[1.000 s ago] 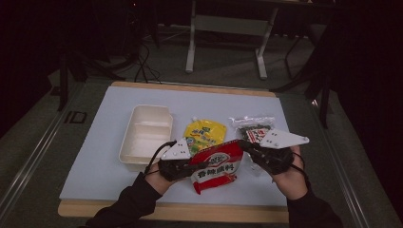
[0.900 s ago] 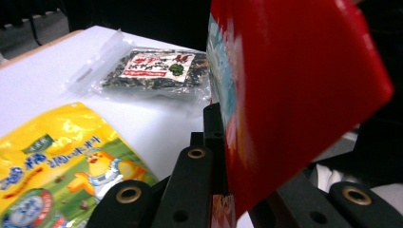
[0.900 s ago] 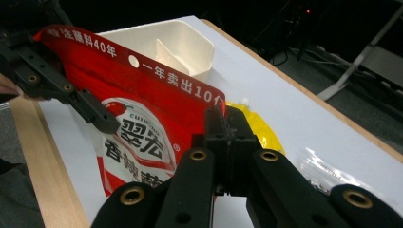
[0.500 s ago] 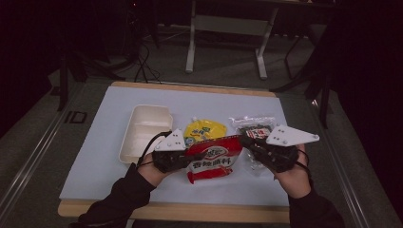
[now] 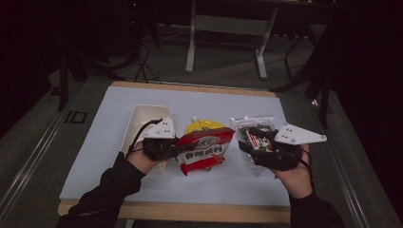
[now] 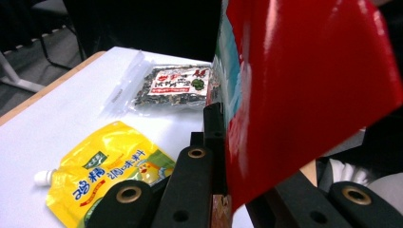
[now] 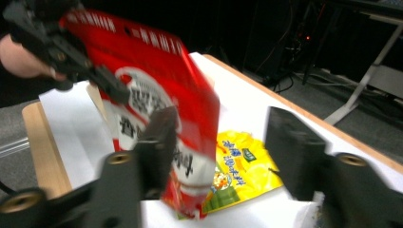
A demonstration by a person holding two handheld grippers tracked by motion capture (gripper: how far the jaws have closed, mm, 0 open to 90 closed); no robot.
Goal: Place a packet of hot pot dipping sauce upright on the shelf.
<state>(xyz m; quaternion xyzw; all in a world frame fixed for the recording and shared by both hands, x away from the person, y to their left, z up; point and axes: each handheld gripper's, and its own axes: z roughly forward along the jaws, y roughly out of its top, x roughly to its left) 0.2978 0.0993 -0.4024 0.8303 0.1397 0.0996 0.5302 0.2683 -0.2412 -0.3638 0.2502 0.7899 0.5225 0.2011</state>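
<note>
A red snack packet (image 5: 205, 149) hangs tilted above the table, and my left gripper (image 5: 180, 148) is shut on its left end. In the left gripper view the packet (image 6: 304, 85) rises from between the gripper's (image 6: 223, 190) black jaws. My right gripper (image 5: 247, 145) sits to the packet's right with its jaws open. They have just been opening and nothing is pressed between them. In the right gripper view the red packet (image 7: 157, 104) hangs just ahead of my right gripper (image 7: 223, 126), partly behind its left jaw.
A yellow spouted pouch (image 5: 204, 126) lies flat behind the packet. A clear bag of dark snacks (image 5: 252, 126) lies under my right hand's far side. A white tray (image 5: 142, 121) stands at the left. The table's wooden front edge (image 5: 190, 211) runs near my sleeves.
My right gripper has let go of the red packet's right end and opened. The left gripper has lifted the packet up and away, so it now hangs from that one grip.
</note>
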